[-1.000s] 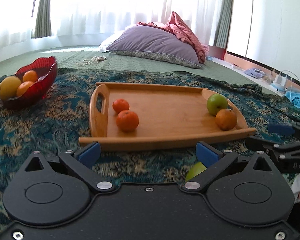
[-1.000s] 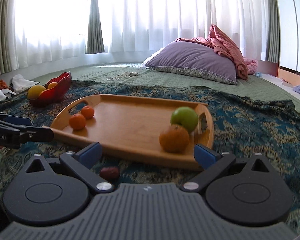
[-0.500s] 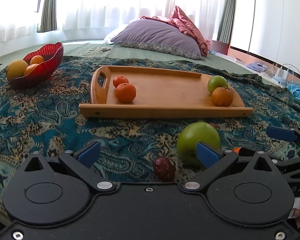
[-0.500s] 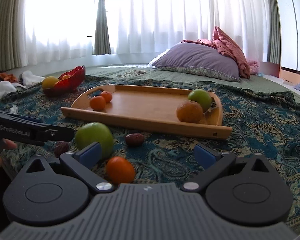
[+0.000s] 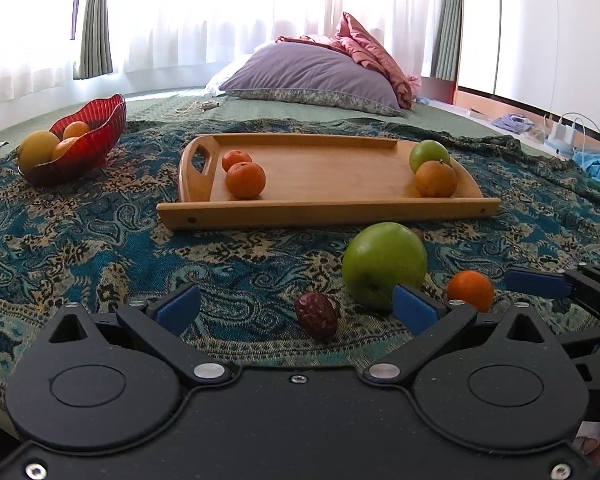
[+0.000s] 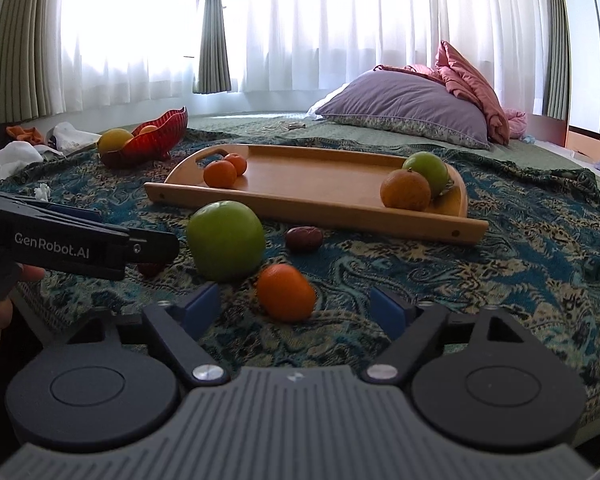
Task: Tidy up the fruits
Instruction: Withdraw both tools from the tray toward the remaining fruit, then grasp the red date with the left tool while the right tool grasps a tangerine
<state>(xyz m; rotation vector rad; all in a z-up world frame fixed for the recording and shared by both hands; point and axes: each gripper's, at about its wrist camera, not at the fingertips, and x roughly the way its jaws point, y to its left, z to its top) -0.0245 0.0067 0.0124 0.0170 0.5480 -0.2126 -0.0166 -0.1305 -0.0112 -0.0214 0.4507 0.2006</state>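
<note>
Both claws gape empty: right gripper [image 6: 296, 310] frames a small orange [image 6: 286, 292] at lower centre; left gripper [image 5: 296, 308] likewise open. Round fruit might roll off the rumpled cloth [image 6: 500, 264] if nudged.

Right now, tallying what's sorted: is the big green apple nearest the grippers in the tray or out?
Out: the green apple rests on the patterned blanket, outside the wooden tray.
</note>
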